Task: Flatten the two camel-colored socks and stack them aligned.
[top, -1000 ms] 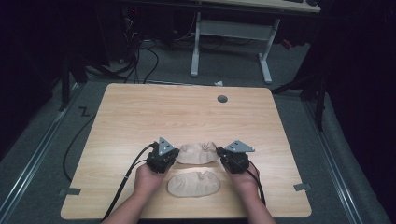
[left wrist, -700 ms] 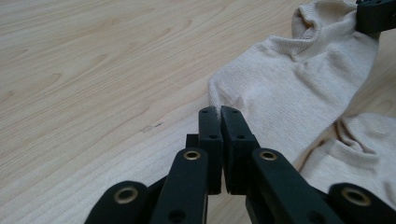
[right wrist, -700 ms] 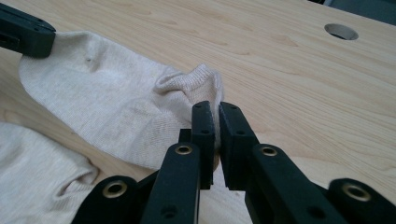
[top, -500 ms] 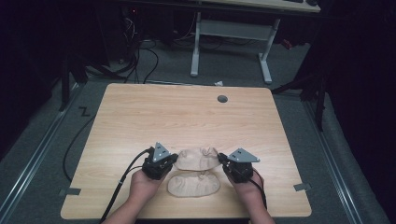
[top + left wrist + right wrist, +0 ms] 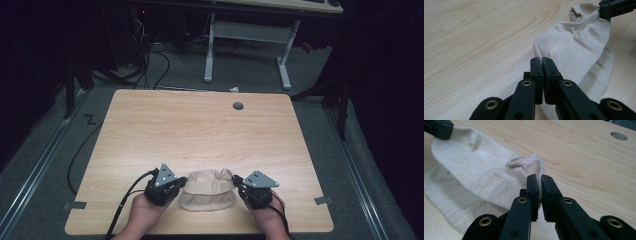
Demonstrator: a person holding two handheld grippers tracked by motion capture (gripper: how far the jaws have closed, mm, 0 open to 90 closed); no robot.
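Upper sock (image 5: 209, 181) hanging stretched over lower sock (image 5: 207, 201), near front edge of table (image 5: 200, 125). Left gripper (image 5: 541, 60) pinching one end, right gripper (image 5: 537, 178) pinching other. Keeping both ends level, cloth taut, lowering squarely onto lower sock so edges are matching.

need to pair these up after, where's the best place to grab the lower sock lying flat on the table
Judging by its pose, take the lower sock at its two ends, each gripper coming in low from its own side. It lies flat and limp; its near edge shows, while the upper sock, pinched by left gripper and right gripper, drapes over it.
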